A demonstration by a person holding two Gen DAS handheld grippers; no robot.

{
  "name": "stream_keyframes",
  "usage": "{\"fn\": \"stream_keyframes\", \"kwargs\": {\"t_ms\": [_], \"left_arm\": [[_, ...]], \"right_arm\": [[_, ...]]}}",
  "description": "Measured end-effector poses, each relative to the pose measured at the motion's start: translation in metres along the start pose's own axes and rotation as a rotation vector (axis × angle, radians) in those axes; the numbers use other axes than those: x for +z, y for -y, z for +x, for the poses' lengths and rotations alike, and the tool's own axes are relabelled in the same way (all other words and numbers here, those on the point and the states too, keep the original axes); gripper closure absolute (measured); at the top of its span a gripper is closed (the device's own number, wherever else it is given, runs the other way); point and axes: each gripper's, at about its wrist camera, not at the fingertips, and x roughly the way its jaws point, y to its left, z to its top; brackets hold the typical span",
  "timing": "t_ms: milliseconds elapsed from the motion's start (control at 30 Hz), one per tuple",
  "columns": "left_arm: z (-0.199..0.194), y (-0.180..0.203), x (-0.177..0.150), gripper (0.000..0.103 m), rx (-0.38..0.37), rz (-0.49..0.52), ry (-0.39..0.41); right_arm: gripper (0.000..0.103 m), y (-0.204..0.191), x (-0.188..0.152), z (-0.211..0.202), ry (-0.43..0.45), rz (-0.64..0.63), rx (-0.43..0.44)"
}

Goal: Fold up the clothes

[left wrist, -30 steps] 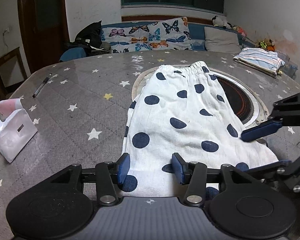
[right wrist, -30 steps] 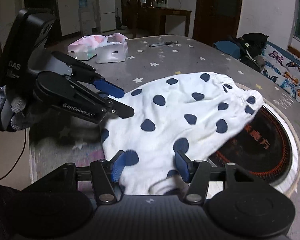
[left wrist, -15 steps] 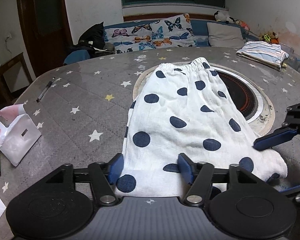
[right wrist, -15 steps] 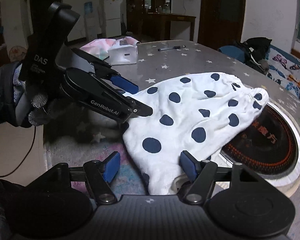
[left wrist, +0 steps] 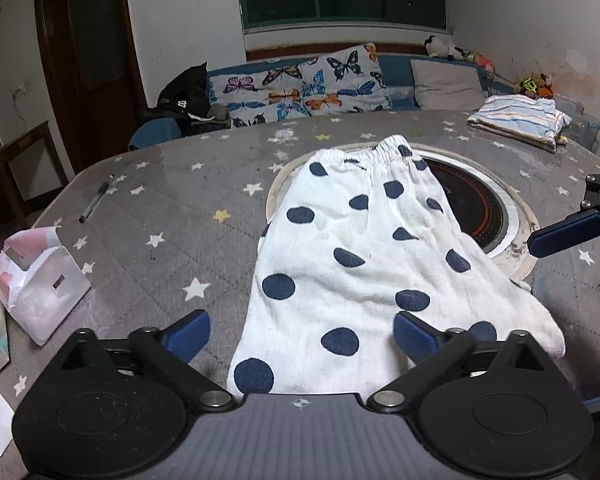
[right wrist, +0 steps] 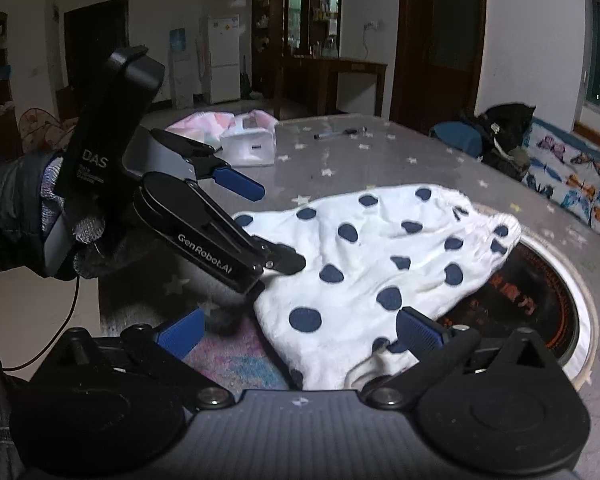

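Both claws, left claw [left wrist: 302,330] and right claw [right wrist: 300,330], have just been opening wide, empty over the polka-dot garment [left wrist: 364,264] at lower centre; regrasping its hem comes next.

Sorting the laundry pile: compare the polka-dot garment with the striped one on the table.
The polka-dot garment is white with navy dots; the striped garment has pale blue stripes. The polka-dot garment lies spread out, partly over the round cooktop; the striped garment sits folded near the far edge. Both rest on the table.
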Motion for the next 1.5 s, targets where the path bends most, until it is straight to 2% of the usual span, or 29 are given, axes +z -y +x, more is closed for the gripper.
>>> {"fn": "stream_keyframes", "kwargs": {"t_ms": [133,400,567,767,933,1267,1500], "left_arm": [[-0.004,-0.003,0.004,0.000,-0.003,-0.018,0.019],[-0.003,-0.004,0.007,0.000,0.004,-0.025,0.023],[0.008,-0.008,0.005,0.000,0.020,-0.041,-0.001],[0.026,-0.021,-0.005,0.000,0.072,-0.066,-0.064],[0.023,-0.029,-0.004,0.000,0.075,-0.091,-0.065],[0.027,-0.030,0.027,0.001,0.046,-0.140,-0.019],[0.053,-0.035,0.034,0.009,0.068,-0.164,-0.064]], "right_arm": [[0.000,-0.001,0.002,-0.001,0.012,0.003,0.020],[0.000,-0.009,0.001,0.014,-0.018,-0.001,0.069],[0.000,-0.006,-0.006,0.023,-0.060,0.034,0.088],[0.000,0.002,-0.014,0.029,-0.096,0.078,0.103],[0.000,0.009,-0.005,0.023,-0.076,0.100,0.122],[0.000,0.060,0.021,0.022,-0.006,0.144,-0.021],[0.000,0.109,0.041,0.030,0.038,0.221,-0.103]]}}
